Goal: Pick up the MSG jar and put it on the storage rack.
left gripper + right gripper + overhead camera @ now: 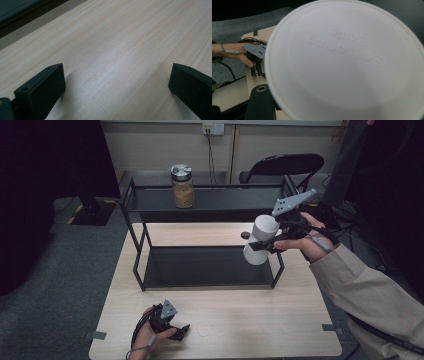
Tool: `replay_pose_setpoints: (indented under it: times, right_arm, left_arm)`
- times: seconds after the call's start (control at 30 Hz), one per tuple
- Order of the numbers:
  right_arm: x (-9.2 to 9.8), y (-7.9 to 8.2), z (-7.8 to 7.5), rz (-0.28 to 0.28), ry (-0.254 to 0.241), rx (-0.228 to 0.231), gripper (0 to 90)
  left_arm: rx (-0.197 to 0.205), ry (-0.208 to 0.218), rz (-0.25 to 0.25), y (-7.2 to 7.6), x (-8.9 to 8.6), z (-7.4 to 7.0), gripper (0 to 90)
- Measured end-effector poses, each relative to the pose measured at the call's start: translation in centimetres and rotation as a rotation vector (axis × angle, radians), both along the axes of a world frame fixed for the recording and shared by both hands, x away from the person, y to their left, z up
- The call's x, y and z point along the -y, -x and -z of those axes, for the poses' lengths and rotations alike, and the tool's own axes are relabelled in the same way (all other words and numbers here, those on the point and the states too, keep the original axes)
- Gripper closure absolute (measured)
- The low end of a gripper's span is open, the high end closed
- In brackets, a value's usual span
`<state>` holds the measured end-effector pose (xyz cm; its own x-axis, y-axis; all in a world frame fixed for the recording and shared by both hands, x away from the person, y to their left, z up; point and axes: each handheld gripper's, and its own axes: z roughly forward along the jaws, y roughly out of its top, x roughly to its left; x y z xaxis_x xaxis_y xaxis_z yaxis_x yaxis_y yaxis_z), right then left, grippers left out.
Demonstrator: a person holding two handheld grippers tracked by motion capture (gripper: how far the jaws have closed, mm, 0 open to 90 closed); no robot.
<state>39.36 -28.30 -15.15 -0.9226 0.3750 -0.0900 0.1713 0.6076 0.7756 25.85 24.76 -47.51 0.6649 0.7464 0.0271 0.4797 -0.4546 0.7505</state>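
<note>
My right gripper (266,245) is shut on a white cylindrical bottle (263,227) and holds it tilted in the air by the right end of the black two-tier rack (135,265), above the lower shelf. In the right gripper view the bottle's round white face (347,65), with raised lettering, is close to the camera, and one black jaw shows at the lower left. My left gripper (182,332) rests on the wooden table (260,325) near its front left edge. Its jaws stand wide apart on bare wood, so the left gripper (116,87) is open and holds nothing.
A glass jar (182,187) with brown contents and a metal lid stands on the rack's top shelf. A small dark round thing (245,235) lies on the table behind the rack. A black folding chair (285,167) stands beyond the table.
</note>
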Motion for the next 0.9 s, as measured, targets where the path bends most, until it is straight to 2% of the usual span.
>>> replay_pose_setpoints:
  times: [0.17, 0.67, 0.9]
  right_arm:
    - [-0.8, -0.6, -1.3, 0.005, 0.002, -0.009, 33.8]
    - [-3.0, -2.2, -5.5, 0.045, 0.01, 0.002, 33.8]
    - [-3.6, -3.1, -7.1, 0.08, -0.019, 0.005, 33.9]
  left_arm:
    - [0.0, 0.0, 0.0, 0.0, 0.0, 0.0, 0.0]
    - [0.001, 0.001, 0.0, 0.0, 0.0, 0.0, 0.0]
    - [0.001, 0.001, 0.0, 0.0, 0.0, 0.0, 0.0]
